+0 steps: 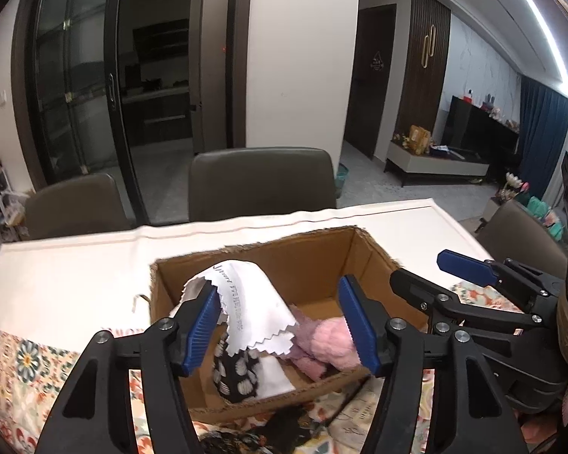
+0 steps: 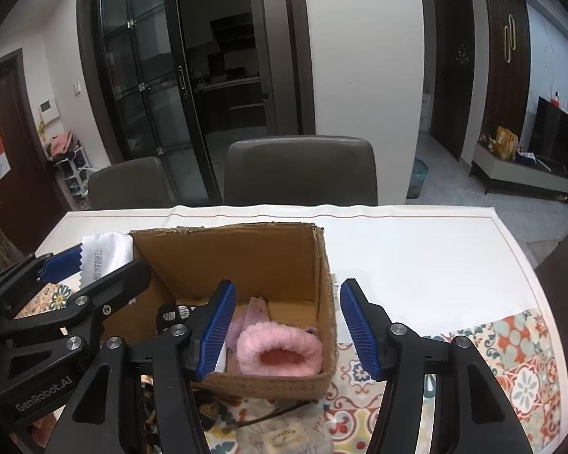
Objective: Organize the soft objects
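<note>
The blue ribbed fingers of the left gripper are seen spread wide apart, with nothing clamped between them. A white cloth with zigzag edges is draped over the tip of the left-hand finger and hangs down into an open cardboard box. Whether the cloth is caught on the finger or merely resting on it cannot be told.

The right gripper is likewise held with its fingers parted and empty, poised over the box's near right corner.

Inside the box, a fluffy pink slipper is lodged against the near wall, a mauve fuzzy item lies just behind it, and a black fabric with white spots sits below the cloth.

The box is placed on a white desk, partly on a patterned floral mat. Grey chairs are set along the far side of the desk.
</note>
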The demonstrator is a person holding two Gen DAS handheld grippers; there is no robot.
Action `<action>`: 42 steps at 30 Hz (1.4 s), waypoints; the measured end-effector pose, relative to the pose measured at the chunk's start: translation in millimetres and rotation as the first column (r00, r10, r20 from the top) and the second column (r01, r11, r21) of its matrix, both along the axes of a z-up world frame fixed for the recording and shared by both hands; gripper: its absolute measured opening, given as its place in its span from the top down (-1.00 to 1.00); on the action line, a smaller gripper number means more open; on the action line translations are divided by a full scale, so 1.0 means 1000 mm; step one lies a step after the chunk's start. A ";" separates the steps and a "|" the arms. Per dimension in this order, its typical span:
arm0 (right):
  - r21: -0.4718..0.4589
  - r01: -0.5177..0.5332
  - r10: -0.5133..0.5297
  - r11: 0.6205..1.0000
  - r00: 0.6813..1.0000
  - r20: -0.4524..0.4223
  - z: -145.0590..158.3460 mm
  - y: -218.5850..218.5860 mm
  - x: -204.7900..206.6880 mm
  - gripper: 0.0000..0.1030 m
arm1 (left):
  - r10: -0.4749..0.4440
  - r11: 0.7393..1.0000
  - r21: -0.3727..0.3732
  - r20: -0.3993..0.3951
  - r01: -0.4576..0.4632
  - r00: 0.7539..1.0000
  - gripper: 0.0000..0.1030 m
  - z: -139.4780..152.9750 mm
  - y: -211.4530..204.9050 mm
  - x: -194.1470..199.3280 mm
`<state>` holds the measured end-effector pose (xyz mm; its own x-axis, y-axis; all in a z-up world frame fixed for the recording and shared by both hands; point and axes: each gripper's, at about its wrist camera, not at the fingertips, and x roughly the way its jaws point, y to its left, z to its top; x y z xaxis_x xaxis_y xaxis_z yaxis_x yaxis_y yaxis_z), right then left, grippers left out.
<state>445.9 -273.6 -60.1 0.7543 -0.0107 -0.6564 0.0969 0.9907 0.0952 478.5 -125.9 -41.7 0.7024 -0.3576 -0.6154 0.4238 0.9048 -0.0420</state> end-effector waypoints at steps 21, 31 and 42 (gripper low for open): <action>-0.027 0.096 -0.098 0.995 0.986 -0.133 -0.007 -0.027 0.004 -0.14 | -0.073 0.977 0.180 -0.227 0.116 0.971 -0.57 -0.013 -0.034 0.024; -0.037 0.124 -0.129 0.992 0.977 -0.169 -0.006 -0.031 0.004 -0.14 | -0.030 0.931 0.332 -0.342 0.151 0.939 -0.62 -0.020 -0.047 0.035; -0.005 0.107 -0.106 0.994 0.986 -0.128 0.006 -0.018 -0.019 -0.14 | 0.001 0.953 0.298 -0.202 0.061 0.979 -0.62 0.009 -0.023 0.001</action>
<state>426.7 -291.9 -54.5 0.6585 -0.0848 -0.7478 0.2134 0.9739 0.0774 479.8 -148.7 -33.0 0.5473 -0.1525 -0.8230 0.4618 0.8751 0.1450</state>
